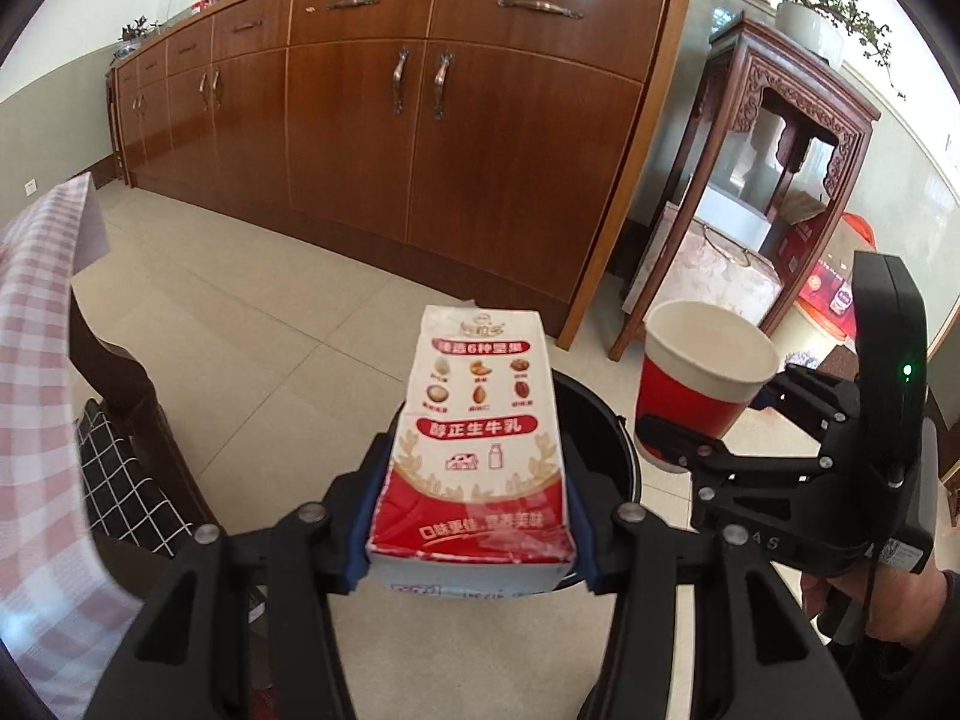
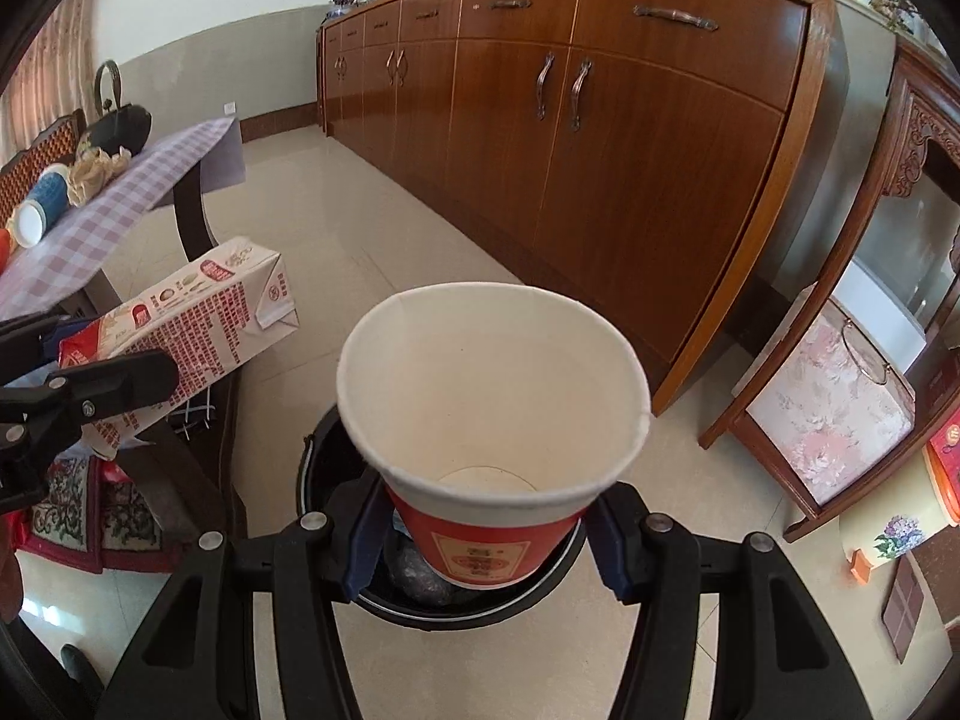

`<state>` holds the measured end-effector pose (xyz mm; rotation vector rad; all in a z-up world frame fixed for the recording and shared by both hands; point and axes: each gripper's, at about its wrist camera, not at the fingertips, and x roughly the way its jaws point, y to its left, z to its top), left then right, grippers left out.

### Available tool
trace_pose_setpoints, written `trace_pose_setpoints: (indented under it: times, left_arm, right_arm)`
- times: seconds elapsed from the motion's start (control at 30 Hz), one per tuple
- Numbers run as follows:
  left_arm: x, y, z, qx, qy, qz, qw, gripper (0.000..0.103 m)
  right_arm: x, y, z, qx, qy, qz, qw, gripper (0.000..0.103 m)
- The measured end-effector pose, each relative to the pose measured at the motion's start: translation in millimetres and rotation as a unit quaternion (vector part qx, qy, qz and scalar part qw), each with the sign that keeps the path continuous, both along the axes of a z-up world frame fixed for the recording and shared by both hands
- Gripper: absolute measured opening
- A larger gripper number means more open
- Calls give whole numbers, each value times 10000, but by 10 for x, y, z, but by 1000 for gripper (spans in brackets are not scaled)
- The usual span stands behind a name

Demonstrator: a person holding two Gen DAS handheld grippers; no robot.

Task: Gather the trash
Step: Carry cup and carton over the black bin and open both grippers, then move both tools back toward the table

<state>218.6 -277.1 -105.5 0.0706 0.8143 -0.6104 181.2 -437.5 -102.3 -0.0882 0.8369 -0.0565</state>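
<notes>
My left gripper [image 1: 471, 534] is shut on a red and white milk carton [image 1: 477, 432], held above the black trash bin [image 1: 606, 450] on the floor. The carton also shows at the left of the right wrist view [image 2: 198, 324]. My right gripper [image 2: 486, 540] is shut on a red and white paper cup [image 2: 492, 396], empty and upright, directly over the trash bin [image 2: 336, 462]. The cup also shows in the left wrist view [image 1: 702, 378], just right of the bin, with the right gripper [image 1: 726, 426] around it. Crumpled trash lies inside the bin.
A long wooden cabinet [image 1: 420, 120] runs along the back wall. A carved side table [image 1: 774, 168] stands to the right. A table with a checked cloth [image 2: 114, 204] at the left holds a kettle [image 2: 117, 120], a blue cup [image 2: 42, 204] and crumpled paper [image 2: 96, 174].
</notes>
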Motion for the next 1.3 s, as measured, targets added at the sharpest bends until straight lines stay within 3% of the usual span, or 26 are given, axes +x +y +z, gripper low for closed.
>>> trace_pose_setpoints:
  times: [0.17, 0.2, 0.27, 0.3, 0.37, 0.43, 0.6, 0.9, 1.3]
  left_arm:
    - [199, -200, -328, 140, 387, -192, 9990, 54]
    - [260, -228, -399, 180, 482, -124, 9986, 66]
    - [368, -258, -513, 332, 657, 87, 9973, 81]
    - [393, -252, -537, 380, 719, 138, 9966, 81]
    - [370, -235, -528, 467, 701, 145, 9963, 81]
    - [306, -219, -492, 578, 569, 148, 9966, 84]
    - [160, -45, -346, 671, 348, 392, 9964, 95]
    - [-119, 197, -42, 599, 59, 591, 9964, 96]
    - [-323, 438, 178, 488, -154, 784, 9956, 98]
  right_arm:
    - [253, -121, -459, 28, 579, 166, 9982, 60]
    - [309, -133, -535, 51, 687, 209, 9974, 61]
    - [428, -142, -729, -41, 930, 274, 9953, 71]
    - [476, -157, -846, -199, 1107, 177, 9935, 85]
    - [497, -207, -976, -238, 1269, 113, 9916, 86]
    - [485, -258, -1007, -205, 1316, -31, 9911, 96]
    - [425, -278, -872, -121, 1121, -249, 9933, 102]
    - [237, -158, -549, -192, 732, -508, 9958, 103]
    - [-181, 124, 51, 108, 16, -650, 9978, 103]
